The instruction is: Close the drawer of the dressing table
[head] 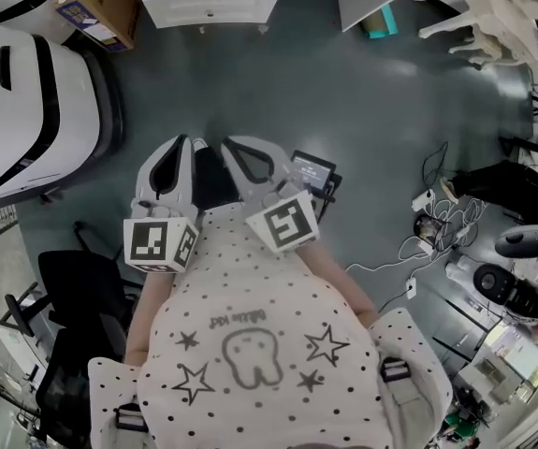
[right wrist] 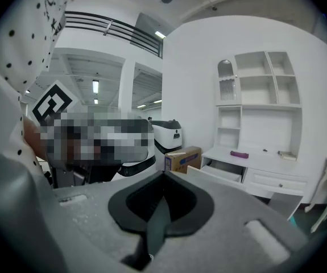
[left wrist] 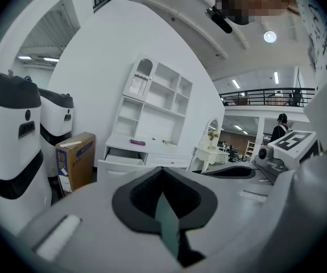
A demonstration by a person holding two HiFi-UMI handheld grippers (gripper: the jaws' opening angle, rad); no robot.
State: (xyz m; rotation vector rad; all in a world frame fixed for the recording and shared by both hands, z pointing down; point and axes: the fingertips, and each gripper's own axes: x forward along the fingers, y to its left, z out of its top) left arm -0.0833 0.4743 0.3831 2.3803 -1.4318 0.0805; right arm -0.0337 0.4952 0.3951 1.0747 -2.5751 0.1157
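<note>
The white dressing table (head: 210,6) stands across the grey floor at the top of the head view, its left drawer (head: 208,12) pulled out. My left gripper (head: 177,148) and right gripper (head: 240,148) are held side by side close to my body, well short of the table. Both are shut with nothing between the jaws. In the left gripper view the gripper (left wrist: 162,169) points at the table (left wrist: 152,112) and its open drawer (left wrist: 119,161). The right gripper (right wrist: 164,175) also faces the table (right wrist: 260,124), with the open drawer (right wrist: 220,174) at its lower left.
A cardboard box (head: 100,3) stands left of the table, beside large white-and-black machines (head: 25,101). A black chair (head: 77,307) is at my left. Cables and devices (head: 474,251) litter the floor on the right. Ornate white furniture (head: 493,17) stands at the top right.
</note>
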